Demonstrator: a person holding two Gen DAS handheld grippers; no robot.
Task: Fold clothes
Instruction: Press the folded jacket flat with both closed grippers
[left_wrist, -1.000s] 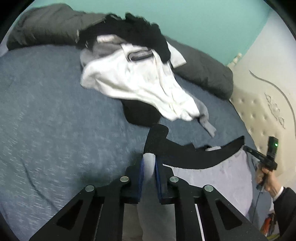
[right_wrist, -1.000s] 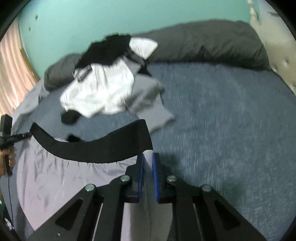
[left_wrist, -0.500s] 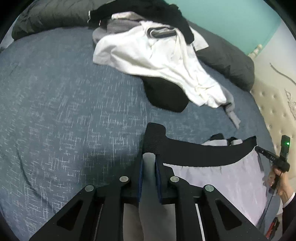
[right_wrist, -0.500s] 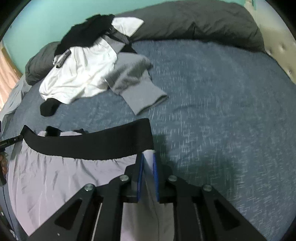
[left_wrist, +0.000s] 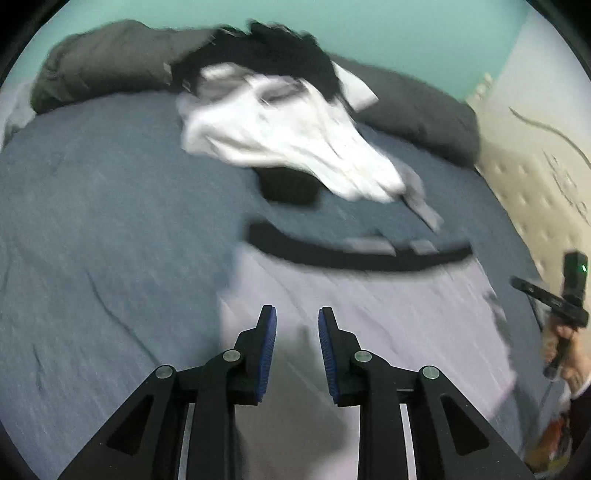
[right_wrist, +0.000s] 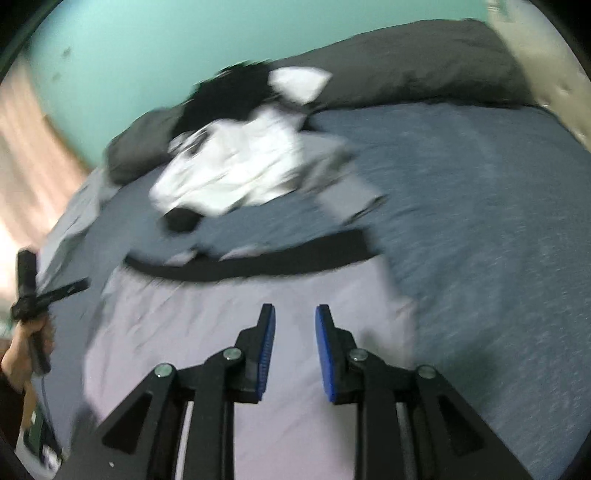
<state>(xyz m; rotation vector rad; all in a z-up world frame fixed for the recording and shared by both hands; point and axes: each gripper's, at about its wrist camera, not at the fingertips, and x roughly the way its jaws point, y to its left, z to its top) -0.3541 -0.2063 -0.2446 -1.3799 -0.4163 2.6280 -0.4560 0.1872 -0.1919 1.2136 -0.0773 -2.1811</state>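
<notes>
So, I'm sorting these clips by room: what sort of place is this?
Most likely a bedroom: a bed with a blue-grey cover, dark pillows along a teal wall, a padded headboard, and a pile of clothes.

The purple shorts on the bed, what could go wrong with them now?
1. Both tools are opening with no cloth between the pads, so the purple shorts may settle wrinkled; creases already show near the black waistband.
2. The waistband lies close to the gray garment of the unfolded pile, so a fold might catch it.
3. The left tool and right tool hang low and could drag the fabric.
</notes>
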